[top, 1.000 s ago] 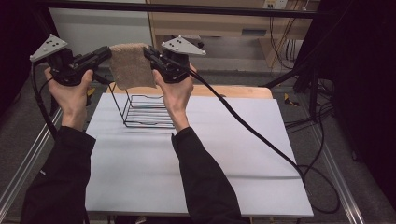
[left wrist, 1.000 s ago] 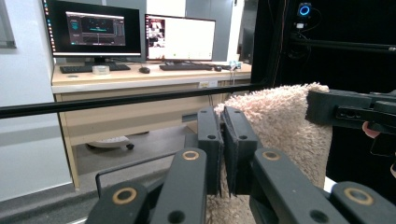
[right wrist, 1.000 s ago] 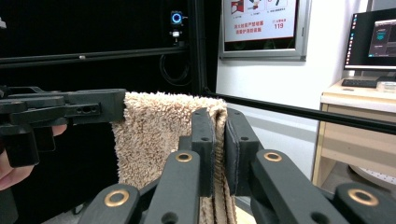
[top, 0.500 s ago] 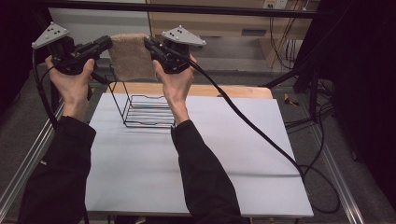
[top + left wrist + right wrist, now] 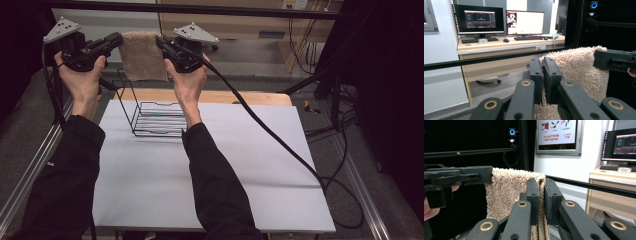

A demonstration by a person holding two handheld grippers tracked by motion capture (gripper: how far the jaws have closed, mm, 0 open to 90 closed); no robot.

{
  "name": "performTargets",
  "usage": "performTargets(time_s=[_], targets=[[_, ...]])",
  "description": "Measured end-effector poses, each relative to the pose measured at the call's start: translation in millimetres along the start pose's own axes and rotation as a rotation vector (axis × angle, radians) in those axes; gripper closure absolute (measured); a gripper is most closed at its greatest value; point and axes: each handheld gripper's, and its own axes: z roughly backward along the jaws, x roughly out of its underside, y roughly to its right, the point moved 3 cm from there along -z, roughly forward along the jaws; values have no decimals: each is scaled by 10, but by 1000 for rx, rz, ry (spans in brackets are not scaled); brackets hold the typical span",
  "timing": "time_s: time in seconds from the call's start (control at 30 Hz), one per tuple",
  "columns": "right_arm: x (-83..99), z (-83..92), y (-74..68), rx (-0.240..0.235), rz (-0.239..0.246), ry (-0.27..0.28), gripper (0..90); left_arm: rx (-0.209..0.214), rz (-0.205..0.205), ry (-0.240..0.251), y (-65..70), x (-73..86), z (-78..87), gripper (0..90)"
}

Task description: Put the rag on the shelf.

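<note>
High view: my left gripper (image 5: 116,41) and right gripper (image 5: 161,44) each clamp a top corner of the beige towel (image 5: 144,56), jaws pinched on its edge. Towel hangs between my fingertips, above the wire rack (image 5: 152,117) on the table (image 5: 250,165).

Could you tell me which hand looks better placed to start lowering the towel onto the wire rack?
Probably the right gripper: it pinches the towel corner almost directly above the wire rack, while the left gripper holds the other corner out past the rack's left edge.
</note>
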Motion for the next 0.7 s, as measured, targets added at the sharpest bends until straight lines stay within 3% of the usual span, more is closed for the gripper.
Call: performTargets(time_s=[0.23,0.43,0.7], targets=[[54,-75,50,6,14,-19,837,-14,-18,-25,-48,43,-88,859],[86,-117,82,8,22,-31,837,0,1,-20,-104,91,-141,858],[170,-176,116,13,46,-65,837,-7,-10,-40,-130,190,-173,858]])
